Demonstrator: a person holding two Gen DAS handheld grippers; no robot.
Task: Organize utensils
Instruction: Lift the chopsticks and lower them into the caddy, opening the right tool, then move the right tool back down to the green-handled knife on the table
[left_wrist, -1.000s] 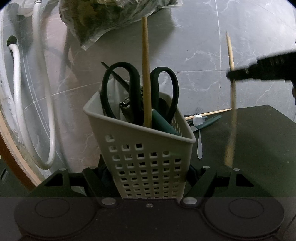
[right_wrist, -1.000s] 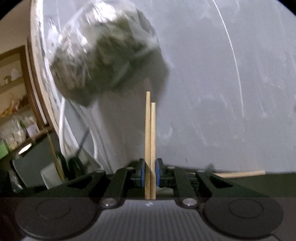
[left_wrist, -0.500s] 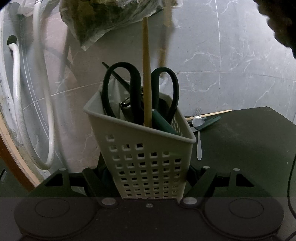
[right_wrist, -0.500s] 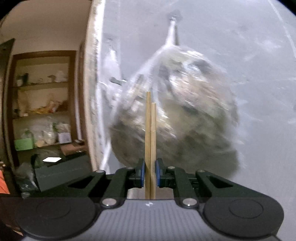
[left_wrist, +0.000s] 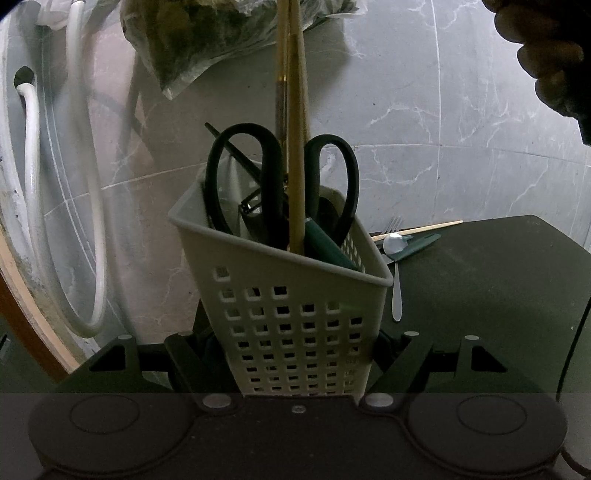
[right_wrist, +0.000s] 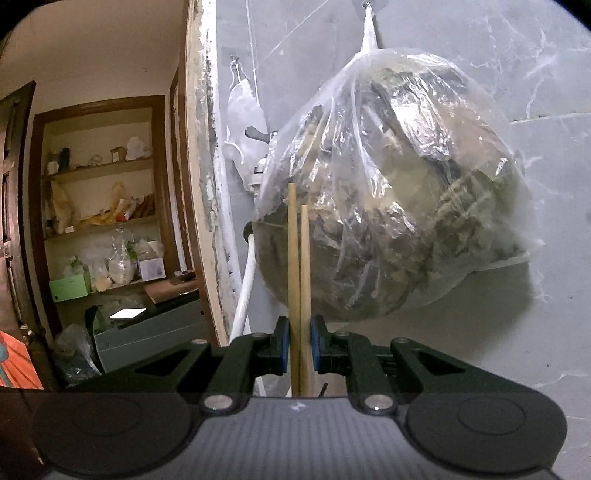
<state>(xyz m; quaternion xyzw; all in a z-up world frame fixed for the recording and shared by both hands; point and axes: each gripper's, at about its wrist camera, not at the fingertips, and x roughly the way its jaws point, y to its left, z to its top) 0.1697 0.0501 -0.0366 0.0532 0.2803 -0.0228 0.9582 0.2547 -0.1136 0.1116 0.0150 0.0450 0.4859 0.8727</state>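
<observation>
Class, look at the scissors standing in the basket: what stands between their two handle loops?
A wooden chopstick stands upright between the scissors' loops in the basket, seen in the left wrist view.

The left gripper (left_wrist: 299, 347) is pointing somewhat downward, its jaws clamping the white basket (left_wrist: 295, 295) from the 9 and 3 o'clock sides at the basket's base. The right gripper (right_wrist: 297, 349) is pointing level, its blue-padded jaws pinching a pair of chopsticks (right_wrist: 298, 266) that is standing toward 12 o'clock between them. In the left wrist view, the person's hand (left_wrist: 550, 55) is showing at about 1 o'clock, its fingers curled.
</observation>
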